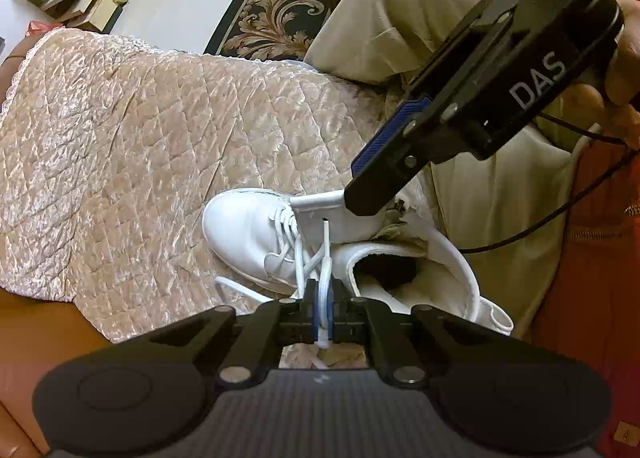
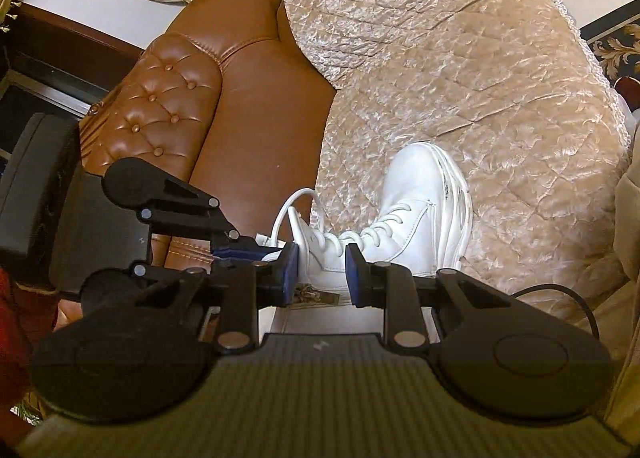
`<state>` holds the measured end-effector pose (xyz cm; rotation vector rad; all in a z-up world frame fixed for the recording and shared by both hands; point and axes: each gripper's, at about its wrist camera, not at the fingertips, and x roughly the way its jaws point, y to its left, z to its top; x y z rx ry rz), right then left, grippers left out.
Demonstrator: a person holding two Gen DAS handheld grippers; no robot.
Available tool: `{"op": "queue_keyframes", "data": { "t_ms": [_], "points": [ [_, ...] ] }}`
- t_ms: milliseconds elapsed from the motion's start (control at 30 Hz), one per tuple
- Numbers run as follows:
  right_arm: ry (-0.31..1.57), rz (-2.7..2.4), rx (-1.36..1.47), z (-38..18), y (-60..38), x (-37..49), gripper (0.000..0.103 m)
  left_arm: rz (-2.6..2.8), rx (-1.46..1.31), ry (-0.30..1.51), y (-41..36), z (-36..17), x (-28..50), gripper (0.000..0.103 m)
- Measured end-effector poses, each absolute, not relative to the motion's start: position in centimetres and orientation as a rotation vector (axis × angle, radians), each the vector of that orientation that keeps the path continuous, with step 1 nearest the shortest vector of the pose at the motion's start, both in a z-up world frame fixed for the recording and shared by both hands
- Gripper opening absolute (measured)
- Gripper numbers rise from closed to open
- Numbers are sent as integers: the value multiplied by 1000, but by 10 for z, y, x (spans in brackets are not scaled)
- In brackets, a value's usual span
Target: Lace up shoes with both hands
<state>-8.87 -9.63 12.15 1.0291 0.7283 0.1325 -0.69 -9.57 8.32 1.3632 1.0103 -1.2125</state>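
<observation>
A white high-top shoe (image 1: 248, 230) lies on a quilted beige cover, toe pointing left; it also shows in the right wrist view (image 2: 416, 201). My left gripper (image 1: 323, 310) is shut on a white lace (image 1: 326, 254), whose tip sticks up past the pads toward the shoe's eyelets. My right gripper (image 2: 321, 270) is open, its blue pads either side of the shoe's upper near the tongue, holding nothing. In the left wrist view the right gripper (image 1: 360, 197) hangs over the shoe's ankle part. A lace loop (image 2: 296, 201) arcs above the left gripper's fingers (image 2: 240, 254).
The quilted cover (image 1: 140, 129) drapes a brown leather sofa (image 2: 180, 97). The person's beige trousers (image 1: 400, 9) sit at the right. A black cable (image 1: 560, 217) trails beside the shoe. A patterned rug (image 1: 280, 5) lies beyond.
</observation>
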Motion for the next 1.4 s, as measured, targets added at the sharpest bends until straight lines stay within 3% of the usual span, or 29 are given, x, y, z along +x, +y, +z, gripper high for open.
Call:
{"op": "queue_keyframes", "data": {
  "t_ms": [400,933,1267,1400],
  "points": [
    [731,136,997,127,-91,-87,30,-1222,1354,1027,-100,83,-3,4],
    [698,182,1058,125,-99,-85,30,-1196,1015,1033,-82,104,24,4],
    [661,88,1201,108,-117,-95,30,-1200,1019,1014,-86,96,17,4],
    [671,76,1192,106,-115,-92,30,-1219,1153,962,-86,89,-1,4]
  ]
}}
